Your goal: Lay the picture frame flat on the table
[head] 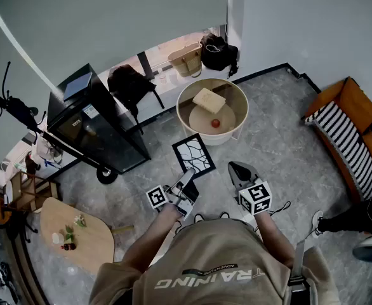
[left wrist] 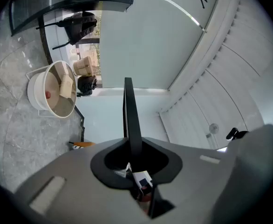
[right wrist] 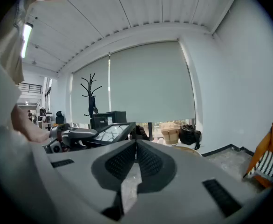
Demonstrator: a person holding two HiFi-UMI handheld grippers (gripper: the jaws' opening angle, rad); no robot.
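The picture frame [head: 193,155] is black with a white branching pattern, and it hangs tilted in the air in front of the round white table [head: 185,100]. My left gripper [head: 187,175] is shut on the frame's near edge. In the left gripper view the frame [left wrist: 128,113] runs edge-on between the jaws of the left gripper [left wrist: 133,149]. My right gripper [head: 238,170] is beside it on the right, shut and holding nothing. The right gripper view shows the right gripper [right wrist: 135,144] with its jaws pressed together and the frame [right wrist: 107,131] off to the left.
A tan block [head: 209,100] and a red ball [head: 215,123] lie on the round table. A black wheeled cabinet [head: 94,124] stands to the left, bags [head: 187,58] by the window, an orange striped chair [head: 350,129] to the right, a small wooden table [head: 78,237] at lower left.
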